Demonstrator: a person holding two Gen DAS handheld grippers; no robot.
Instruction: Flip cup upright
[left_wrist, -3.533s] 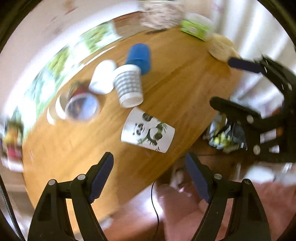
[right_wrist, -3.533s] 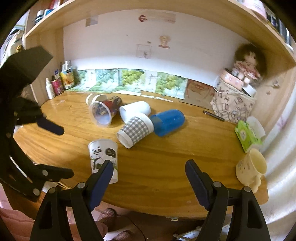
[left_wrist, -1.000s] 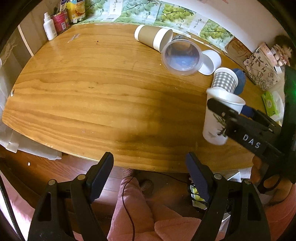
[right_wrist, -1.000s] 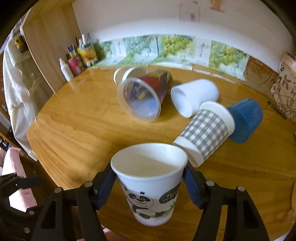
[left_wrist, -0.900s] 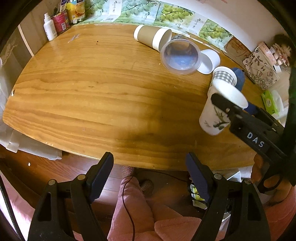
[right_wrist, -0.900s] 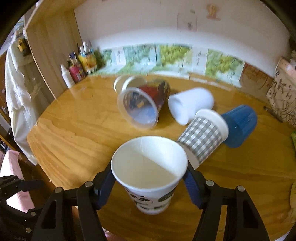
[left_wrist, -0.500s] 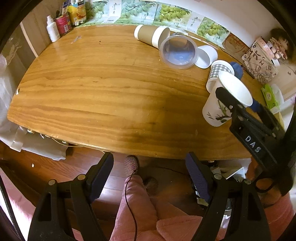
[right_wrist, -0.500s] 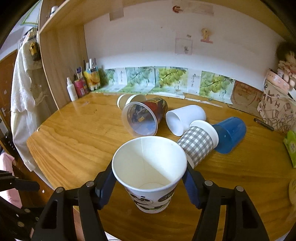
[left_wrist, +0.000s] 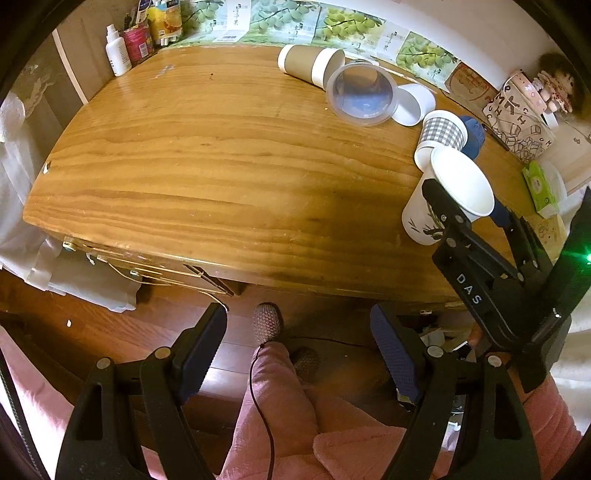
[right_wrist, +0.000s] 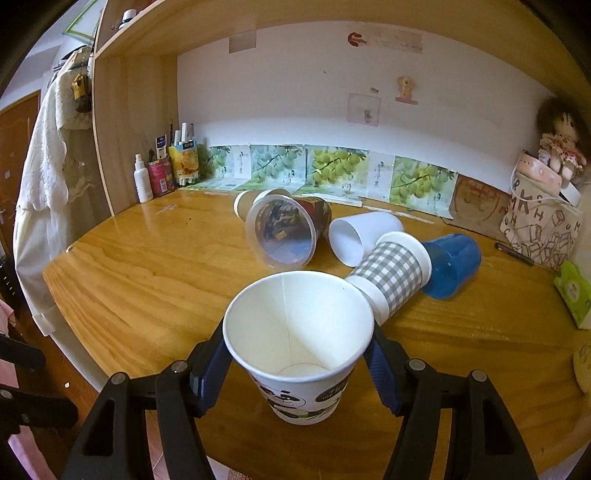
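Right gripper (right_wrist: 297, 354): jaws clamped on the white paper cup with panda print (right_wrist: 299, 343), one blue pad on each side just under the rim. Cup is mouth-up, tilted slightly toward the camera, empty inside. In the left wrist view the same cup (left_wrist: 443, 199) sits near the front right edge of the oval wooden worktop (left_wrist: 207, 155), base at or just above the surface; contact can't be confirmed.

Left gripper (left_wrist: 297, 347): jaws wide apart, holding nothing, hanging off the worktop's front edge above the floor and a pink-clad leg (left_wrist: 280, 406).

Other cups all lie on their sides behind the panda cup:
- grey-and-white checked paper cup (right_wrist: 391, 275), right next to the panda cup's rim, mouth toward the camera
- blue plastic cup (right_wrist: 450, 266), touching the checked cup's far end
- plain white cup (right_wrist: 364, 234), mouth toward the camera
- clear plastic cup with a printed red wrap (right_wrist: 286, 230), mouth toward the camera
- brown-sleeved paper cup (left_wrist: 310, 64), furthest back

Back left corner: white bottle (right_wrist: 142, 182) and small cans. Right side: patterned fabric basket (right_wrist: 539, 225) with a doll (right_wrist: 561, 142) on top, green tissue pack (right_wrist: 572, 291) near the edge.
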